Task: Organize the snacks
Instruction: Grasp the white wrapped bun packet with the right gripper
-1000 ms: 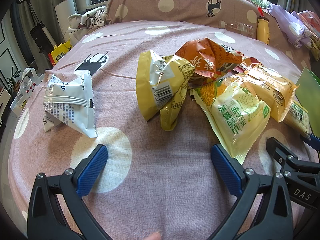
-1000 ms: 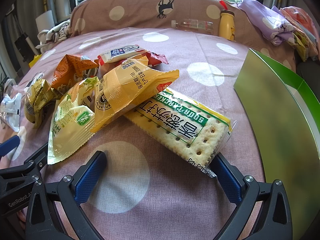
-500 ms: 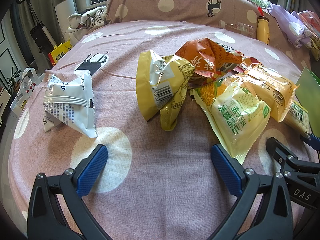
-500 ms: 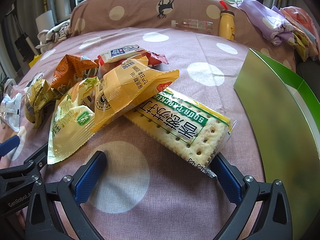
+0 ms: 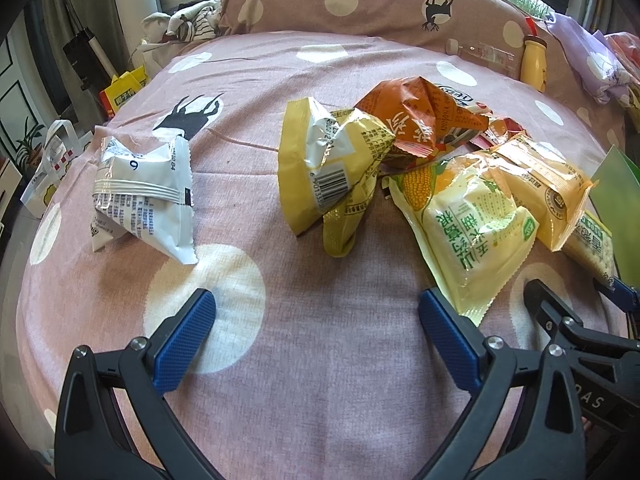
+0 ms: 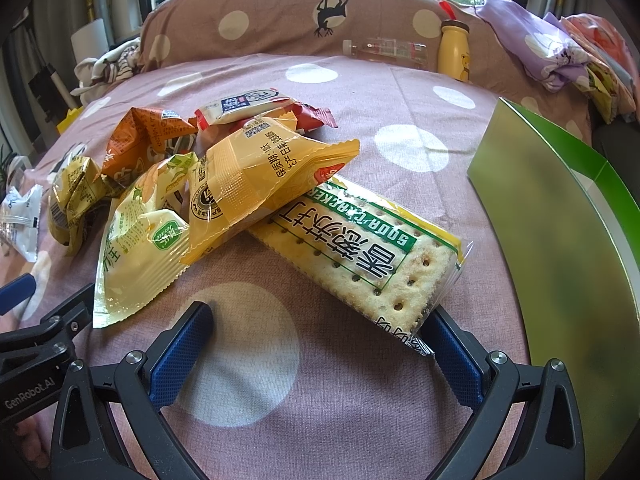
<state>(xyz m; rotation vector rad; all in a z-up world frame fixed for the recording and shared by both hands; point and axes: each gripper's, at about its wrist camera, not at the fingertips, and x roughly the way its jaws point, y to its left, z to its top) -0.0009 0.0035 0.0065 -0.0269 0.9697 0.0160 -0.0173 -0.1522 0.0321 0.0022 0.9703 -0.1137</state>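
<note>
Several crinkled foil snack bags [image 5: 332, 168], a flat cracker pack [image 6: 360, 248], pink polka-dot bedspread [image 5: 320, 360], left gripper [image 5: 316, 332] and right gripper [image 6: 320, 344] both wide open, holding nothing, green box [image 6: 560, 240] alongside.

Both wrist views sit low and close over the bed [image 5: 320, 360], facing the headboard; both share the snack pile [image 5: 472, 216] [image 6: 168, 216].

"SODA CRACKER" reads upside down on the cracker pack [image 6: 360, 248] touching the right tongs' right finger. "GenRobot.AI" marks the left gripper [image 6: 24, 396] at their left; "DAS" marks the right gripper [image 5: 592, 400].
</note>
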